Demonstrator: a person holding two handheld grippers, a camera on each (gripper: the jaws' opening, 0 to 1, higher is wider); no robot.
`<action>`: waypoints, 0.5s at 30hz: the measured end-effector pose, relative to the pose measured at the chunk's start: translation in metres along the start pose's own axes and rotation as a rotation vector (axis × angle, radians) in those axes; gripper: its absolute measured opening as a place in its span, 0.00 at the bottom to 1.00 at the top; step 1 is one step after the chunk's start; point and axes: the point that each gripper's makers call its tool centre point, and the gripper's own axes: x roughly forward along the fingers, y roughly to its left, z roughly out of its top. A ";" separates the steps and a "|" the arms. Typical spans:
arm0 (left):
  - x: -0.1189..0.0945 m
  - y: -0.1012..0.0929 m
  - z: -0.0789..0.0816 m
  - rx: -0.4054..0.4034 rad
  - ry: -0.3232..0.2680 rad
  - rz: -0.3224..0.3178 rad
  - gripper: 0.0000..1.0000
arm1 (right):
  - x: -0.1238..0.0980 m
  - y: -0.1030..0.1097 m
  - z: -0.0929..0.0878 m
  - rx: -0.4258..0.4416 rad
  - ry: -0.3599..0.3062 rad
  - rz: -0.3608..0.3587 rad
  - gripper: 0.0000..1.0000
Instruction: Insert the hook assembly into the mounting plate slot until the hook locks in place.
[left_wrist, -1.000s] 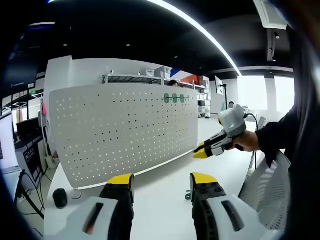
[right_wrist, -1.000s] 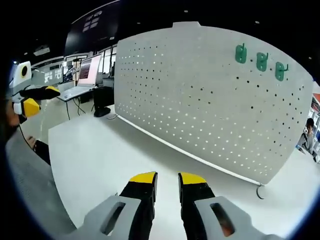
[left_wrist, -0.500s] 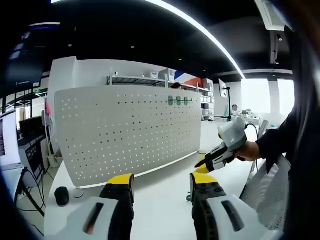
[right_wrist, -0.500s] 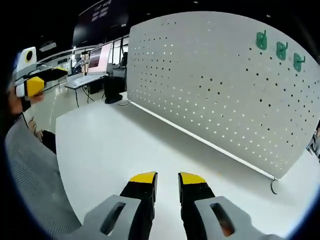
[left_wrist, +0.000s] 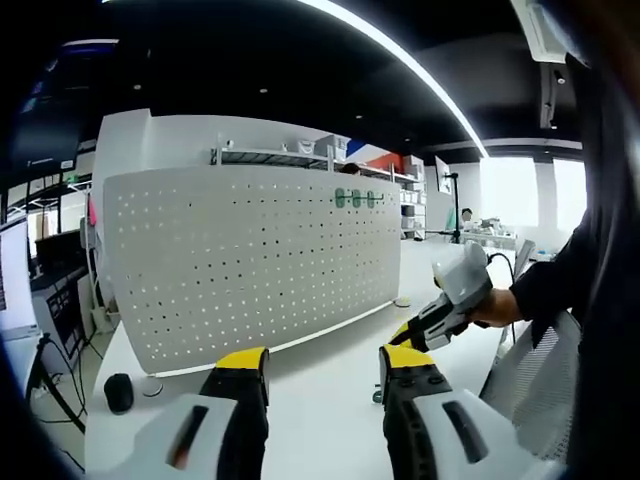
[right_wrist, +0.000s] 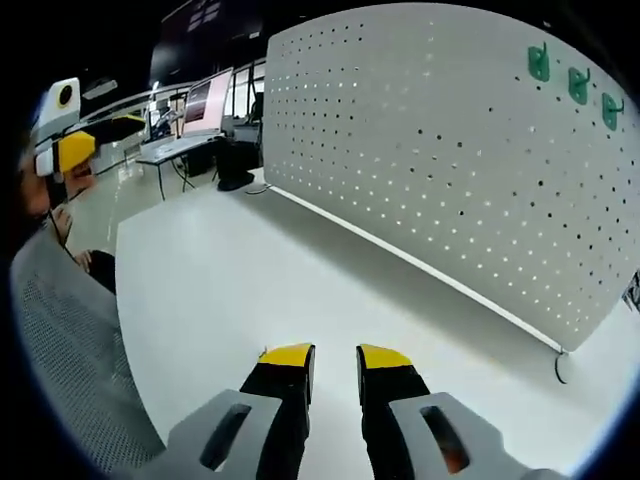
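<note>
White pegboard (left_wrist: 250, 262) upright on white table (right_wrist: 250, 290), three green hooks (right_wrist: 572, 82) at its top edge; left gripper (left_wrist: 325, 365) and right gripper (right_wrist: 325, 360) before it, both released, empty

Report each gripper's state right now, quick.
Left gripper: open, holding nothing, over the white table.
Right gripper: open with a narrow gap, holding nothing, facing the pegboard.
</note>
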 end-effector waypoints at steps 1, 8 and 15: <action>0.000 0.000 0.000 0.000 0.001 0.000 0.46 | 0.001 0.001 -0.001 -0.001 0.004 0.003 0.15; 0.002 0.002 -0.001 0.000 0.002 0.000 0.46 | 0.004 0.008 -0.007 -0.013 0.026 0.023 0.15; 0.001 0.005 -0.001 -0.007 0.001 0.003 0.46 | 0.009 0.016 -0.014 -0.029 0.054 0.050 0.15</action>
